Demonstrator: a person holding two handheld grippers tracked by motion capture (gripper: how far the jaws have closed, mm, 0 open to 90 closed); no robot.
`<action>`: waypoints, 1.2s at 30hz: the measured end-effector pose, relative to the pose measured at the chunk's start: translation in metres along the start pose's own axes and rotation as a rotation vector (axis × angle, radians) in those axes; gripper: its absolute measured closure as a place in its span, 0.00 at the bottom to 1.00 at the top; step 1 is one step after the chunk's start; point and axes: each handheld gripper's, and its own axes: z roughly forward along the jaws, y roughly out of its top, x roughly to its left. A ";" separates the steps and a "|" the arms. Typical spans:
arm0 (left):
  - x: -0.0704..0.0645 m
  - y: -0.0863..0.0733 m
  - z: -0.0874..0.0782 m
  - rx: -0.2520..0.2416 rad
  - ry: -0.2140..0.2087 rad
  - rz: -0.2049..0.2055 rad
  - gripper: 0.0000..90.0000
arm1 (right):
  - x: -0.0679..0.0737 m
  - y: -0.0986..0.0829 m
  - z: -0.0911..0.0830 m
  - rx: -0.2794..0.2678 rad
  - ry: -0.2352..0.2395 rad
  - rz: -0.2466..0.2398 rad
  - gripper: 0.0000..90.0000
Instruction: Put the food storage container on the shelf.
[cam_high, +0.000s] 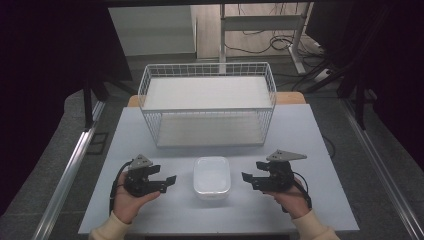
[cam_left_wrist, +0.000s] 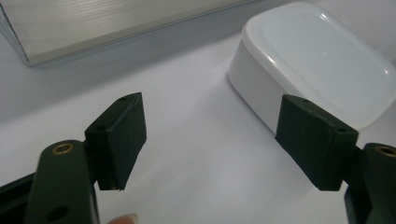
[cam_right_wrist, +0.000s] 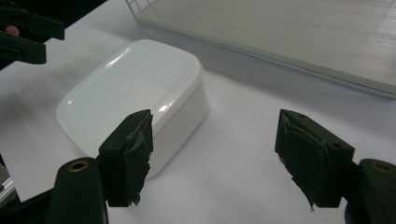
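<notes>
A white lidded rectangular box (cam_high: 212, 177) with rounded corners sits on the table near its front edge, between my two grippers. My left gripper (cam_high: 169, 183) is held just left of it, open, jaws pointing toward the box. In the left gripper view the box (cam_left_wrist: 322, 60) lies ahead to the right, and the gripper (cam_left_wrist: 219, 140) holds nothing. My right gripper (cam_high: 247, 179) is just right of the box, also open. In the right gripper view the box (cam_right_wrist: 135, 93) lies ahead to the left and nothing sits within the gripper (cam_right_wrist: 215, 154).
A white wire basket shelf (cam_high: 207, 107) with two flat white levels stands behind the box at the table's middle back. Its lower board (cam_right_wrist: 299, 32) lies close ahead of both grippers. The pale table (cam_high: 300, 140) has bare room at both sides.
</notes>
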 end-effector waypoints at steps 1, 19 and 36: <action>0.000 0.000 0.000 0.000 0.000 0.000 0.27 | 0.000 0.000 0.000 0.000 0.000 0.000 0.30; -0.020 0.033 0.011 -0.008 -0.139 -0.078 0.33 | 0.015 0.026 0.018 0.025 0.065 0.060 0.31; -0.015 0.035 0.050 0.069 -0.268 -0.215 0.36 | 0.019 0.022 0.053 0.102 0.117 0.147 0.32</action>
